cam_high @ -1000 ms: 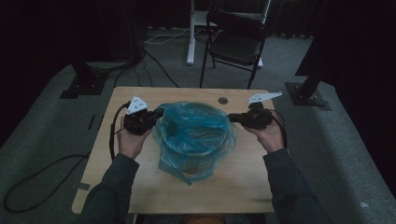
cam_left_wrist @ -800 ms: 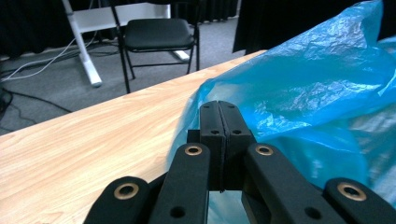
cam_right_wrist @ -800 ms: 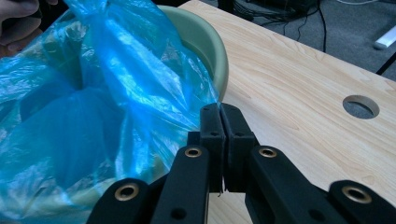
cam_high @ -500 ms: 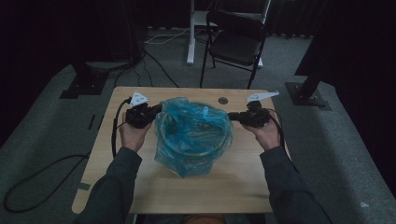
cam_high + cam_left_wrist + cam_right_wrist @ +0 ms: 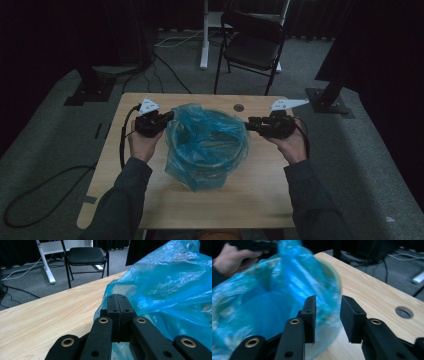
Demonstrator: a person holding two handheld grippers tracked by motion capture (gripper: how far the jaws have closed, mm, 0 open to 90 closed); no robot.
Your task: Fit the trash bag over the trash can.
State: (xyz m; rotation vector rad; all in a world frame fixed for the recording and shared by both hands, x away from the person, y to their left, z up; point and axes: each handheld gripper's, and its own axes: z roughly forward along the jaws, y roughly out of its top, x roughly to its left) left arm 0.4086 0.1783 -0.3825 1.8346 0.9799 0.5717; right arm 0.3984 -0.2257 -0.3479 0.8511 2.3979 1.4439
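Note:
A thin blue plastic bag [image 5: 207, 145] lines a round, pale-rimmed bin [image 5: 337, 280] in the middle of the wooden table [image 5: 240, 200]. My left gripper [image 5: 167, 117] sits at the bag's left rim. Its jaws [image 5: 117, 298] are pressed together with blue film [image 5: 170, 290] bunched around their tips. My right gripper [image 5: 250, 123] is at the bag's right rim. Its jaws have just been opening and now stand apart [image 5: 328, 302]. Loose, blurred bag film [image 5: 262, 305] lies in and behind the gap, and neither pad presses on it.
A round hole [image 5: 239, 107] is cut in the table's far edge, near my right gripper. A black chair [image 5: 255, 47] and a white desk leg [image 5: 204, 35] stand beyond the table. Cables [image 5: 45, 185] trail over the grey floor at the left.
The right gripper's jaws have opened and let go of the bag's right edge. The left gripper stays shut at the left rim, and the bag's top has shifted slightly.

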